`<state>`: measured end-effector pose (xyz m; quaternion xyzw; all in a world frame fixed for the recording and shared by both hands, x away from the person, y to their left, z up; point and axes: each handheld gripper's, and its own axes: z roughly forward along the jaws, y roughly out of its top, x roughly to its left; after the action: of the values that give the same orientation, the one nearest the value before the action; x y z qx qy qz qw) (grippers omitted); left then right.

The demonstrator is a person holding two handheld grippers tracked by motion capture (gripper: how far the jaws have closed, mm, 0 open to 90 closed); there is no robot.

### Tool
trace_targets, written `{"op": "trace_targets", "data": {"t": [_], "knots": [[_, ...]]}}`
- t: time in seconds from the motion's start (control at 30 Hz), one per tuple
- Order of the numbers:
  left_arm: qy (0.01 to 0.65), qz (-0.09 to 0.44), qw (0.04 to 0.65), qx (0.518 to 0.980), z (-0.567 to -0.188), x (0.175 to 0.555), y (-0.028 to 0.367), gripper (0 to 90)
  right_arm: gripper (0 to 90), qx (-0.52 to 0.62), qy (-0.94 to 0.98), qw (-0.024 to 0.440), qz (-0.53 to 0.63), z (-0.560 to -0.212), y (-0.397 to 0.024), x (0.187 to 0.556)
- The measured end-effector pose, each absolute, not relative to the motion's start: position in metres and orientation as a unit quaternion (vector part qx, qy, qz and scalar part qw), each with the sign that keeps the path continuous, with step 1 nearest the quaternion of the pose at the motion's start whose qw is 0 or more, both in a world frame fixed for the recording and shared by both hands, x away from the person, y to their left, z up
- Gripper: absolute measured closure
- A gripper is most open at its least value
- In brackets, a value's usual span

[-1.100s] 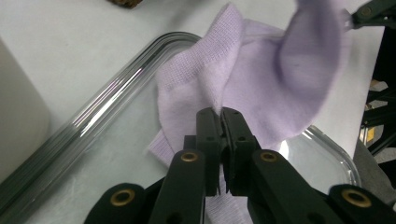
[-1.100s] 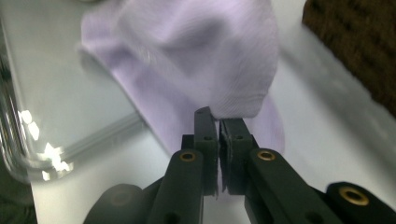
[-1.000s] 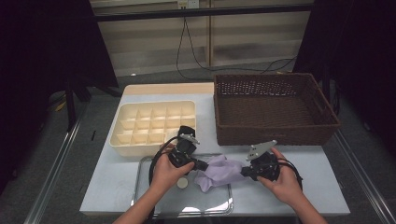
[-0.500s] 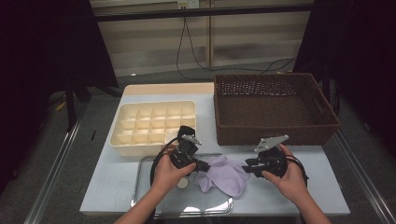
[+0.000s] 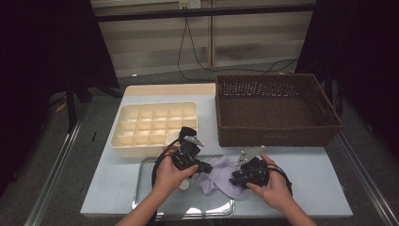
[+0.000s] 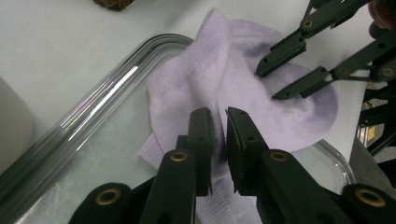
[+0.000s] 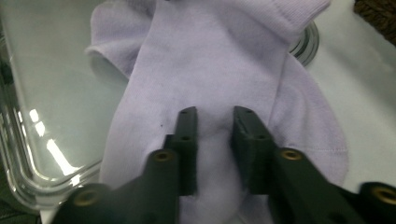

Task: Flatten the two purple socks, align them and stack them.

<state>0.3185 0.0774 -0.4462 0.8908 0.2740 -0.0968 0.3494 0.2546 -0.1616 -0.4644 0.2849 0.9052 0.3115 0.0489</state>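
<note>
Lilac sock [image 5: 219, 176], crumpled, draped over tray rim [image 5: 141, 175]

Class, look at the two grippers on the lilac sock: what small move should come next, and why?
Probably close the right gripper on the lilac sock: its jaws straddle a raised fold with a gap showing, while the left gripper already pinches the other end over the clear tray.

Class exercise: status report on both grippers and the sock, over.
Left gripper just opened slightly, sock pinched. Right gripper just closing, jaws astride sock, not clamped. Sock half on clear tray. Nothing in the way.
</note>
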Motion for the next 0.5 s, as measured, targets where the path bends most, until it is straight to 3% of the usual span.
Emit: {"op": "trace_targets", "data": {"t": [0.07, 0.2, 0.5], "knots": [[0.272, -0.097, 0.353, 0.89, -0.446, 0.32, 0.078, 79.1, 89.5, 0.282, 0.907, 0.055, 0.307, -0.465, -0.162, 0.254], [0.28, -0.103, 0.357, 0.885, -0.444, 0.32, 0.08, 79.6, 90.0, 0.294, 0.905, 0.036, 0.306, -0.463, -0.165, 0.255], [0.275, -0.107, 0.366, 0.883, -0.438, 0.319, 0.081, 85.1, 90.0, 0.299, 0.899, 0.053, 0.315, -0.446, -0.176, 0.257]]}}
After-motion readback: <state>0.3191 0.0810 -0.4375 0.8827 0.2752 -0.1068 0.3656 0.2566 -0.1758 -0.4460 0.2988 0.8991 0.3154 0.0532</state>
